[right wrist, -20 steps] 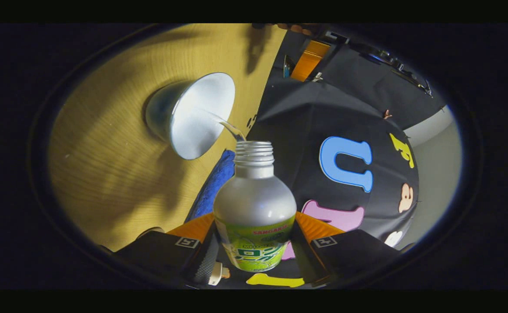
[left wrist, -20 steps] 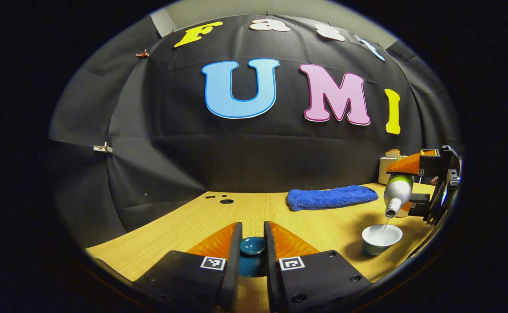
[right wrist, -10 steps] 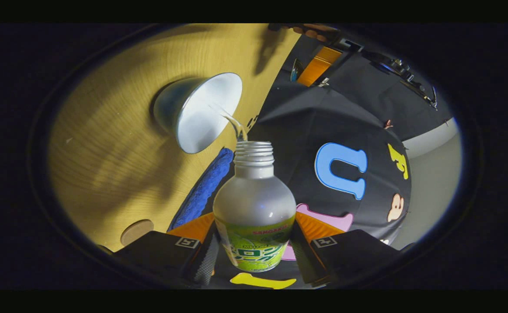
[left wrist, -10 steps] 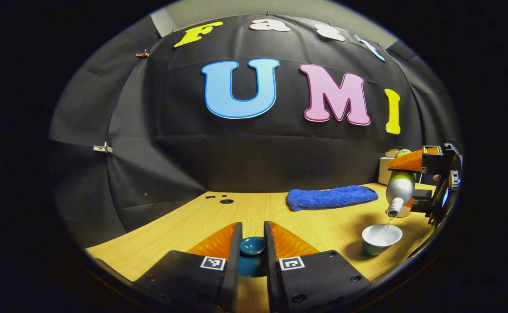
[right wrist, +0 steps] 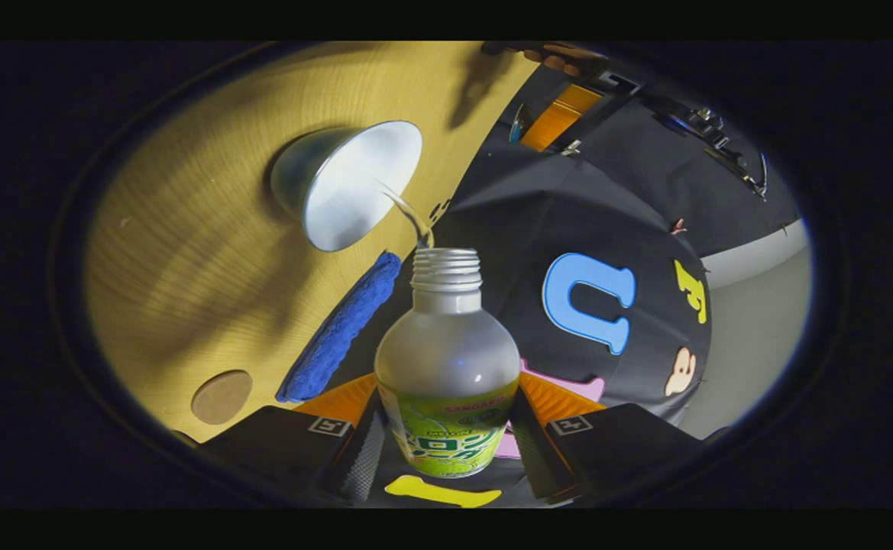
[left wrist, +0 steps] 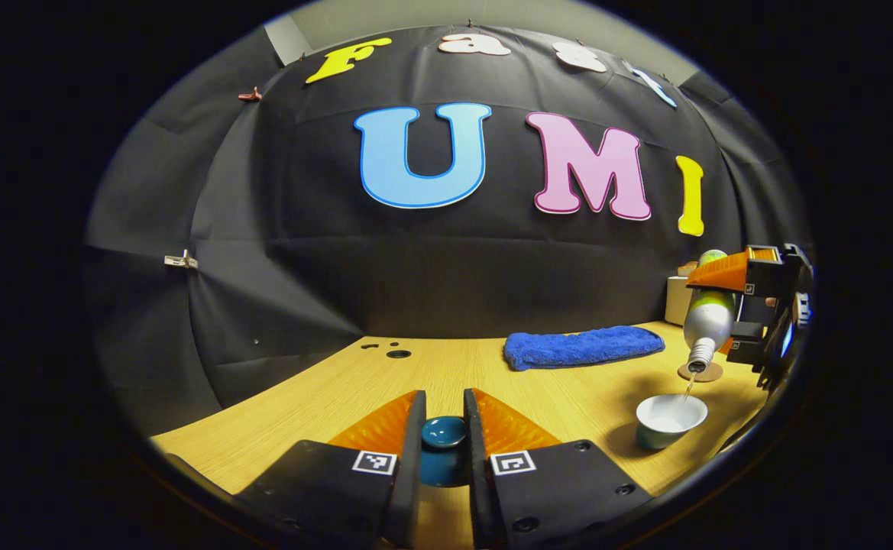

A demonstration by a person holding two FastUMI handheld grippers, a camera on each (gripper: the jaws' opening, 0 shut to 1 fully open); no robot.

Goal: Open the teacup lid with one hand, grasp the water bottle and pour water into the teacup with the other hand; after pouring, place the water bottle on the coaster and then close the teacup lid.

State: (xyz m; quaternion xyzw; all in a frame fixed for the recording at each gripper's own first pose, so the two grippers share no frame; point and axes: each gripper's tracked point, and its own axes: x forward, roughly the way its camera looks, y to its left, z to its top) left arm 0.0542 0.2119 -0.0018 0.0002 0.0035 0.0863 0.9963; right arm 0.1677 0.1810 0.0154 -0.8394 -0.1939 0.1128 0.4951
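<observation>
Teacup [left wrist: 671, 419] open on the table [left wrist: 324, 397], thin stream running into it from the water bottle [right wrist: 447, 359], tipped neck-down above. Right gripper [right wrist: 446, 428] clamped on the bottle body. Left gripper [left wrist: 444, 443] closed on the lid [left wrist: 444, 432], well apart from the cup. Lid-off and grasp done, pour under way. Left: bottle to coaster [right wrist: 221, 396], beside blue towel [left wrist: 582, 347], then re-lid

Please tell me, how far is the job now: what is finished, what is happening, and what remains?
Done: the lid is off, held between the left gripper fingers. In hand: the right gripper tips the water bottle, and a thin stream falls into the teacup. Left: stand the bottle on the coaster, then close the lid.
</observation>
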